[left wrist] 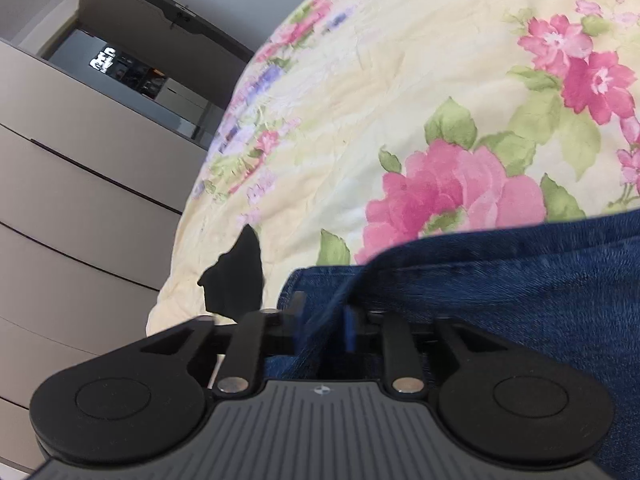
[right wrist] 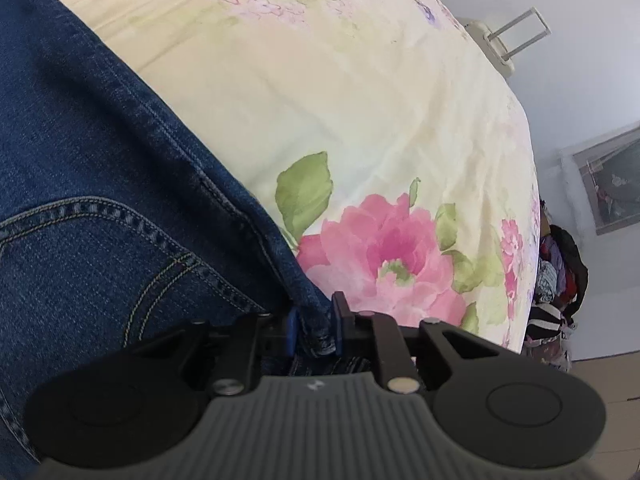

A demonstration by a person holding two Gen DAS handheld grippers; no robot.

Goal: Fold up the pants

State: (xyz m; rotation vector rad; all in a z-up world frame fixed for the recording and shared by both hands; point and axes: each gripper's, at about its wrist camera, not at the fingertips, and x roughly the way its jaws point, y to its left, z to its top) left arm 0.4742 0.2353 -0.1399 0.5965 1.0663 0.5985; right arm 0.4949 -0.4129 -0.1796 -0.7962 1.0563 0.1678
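Floral bedspread (left wrist: 400, 92) bare beyond the jeans (right wrist: 100, 152), right gripper (right wrist: 314, 328) fingers pinching the denim hem, left gripper (left wrist: 320, 320) fingers parted – cloth between, unpressed.

The pants (right wrist: 100, 152) are dark blue denim, kinda rough weave with contrast stitching. Bedspread (left wrist: 400, 92) is soft, slightly crinkled matt floral cloth. Both grippers look like matt black plastic, left gripper (left wrist: 322, 326) and right gripper (right wrist: 314, 326).
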